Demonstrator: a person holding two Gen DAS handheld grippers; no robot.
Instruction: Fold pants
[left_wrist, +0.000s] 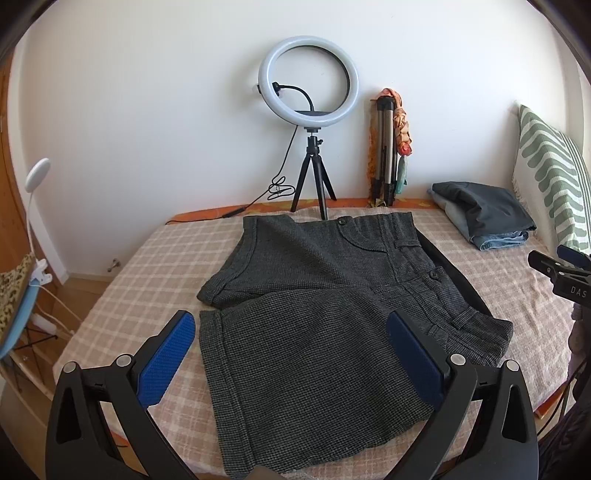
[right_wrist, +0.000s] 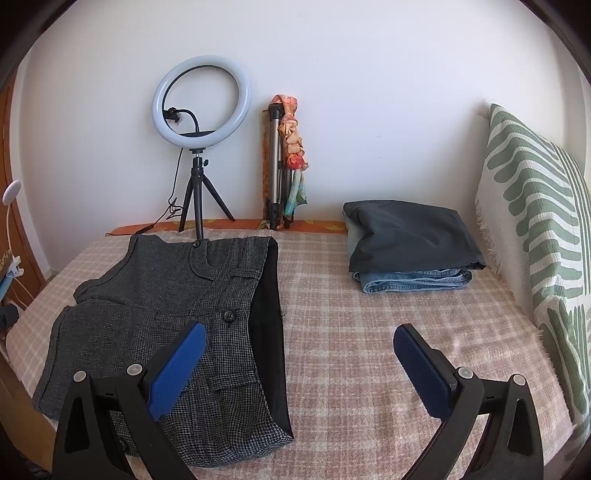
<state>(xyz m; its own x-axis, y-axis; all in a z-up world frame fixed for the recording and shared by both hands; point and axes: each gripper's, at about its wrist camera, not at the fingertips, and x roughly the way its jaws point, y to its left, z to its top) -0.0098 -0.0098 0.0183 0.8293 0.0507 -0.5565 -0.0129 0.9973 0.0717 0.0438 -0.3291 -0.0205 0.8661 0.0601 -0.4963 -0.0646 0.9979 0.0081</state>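
Dark grey checked short pants (left_wrist: 317, 306) lie spread flat on the pink plaid bed cover (left_wrist: 147, 266), legs toward the left, waistband with black lining toward the right. They also show in the right wrist view (right_wrist: 166, 314). My left gripper (left_wrist: 291, 332) is open and empty, hovering above the near leg. My right gripper (right_wrist: 299, 347) is open and empty, hovering over the waistband edge and the bare cover (right_wrist: 369, 314) beside it. Its tip shows at the right edge of the left wrist view (left_wrist: 557, 273).
A stack of folded clothes, dark grey over blue jeans (right_wrist: 410, 243), sits at the back right. A green-and-white pillow (right_wrist: 535, 229) leans on the right. A ring light on a small tripod (right_wrist: 201, 110) and a folded tripod (right_wrist: 277, 162) stand against the wall.
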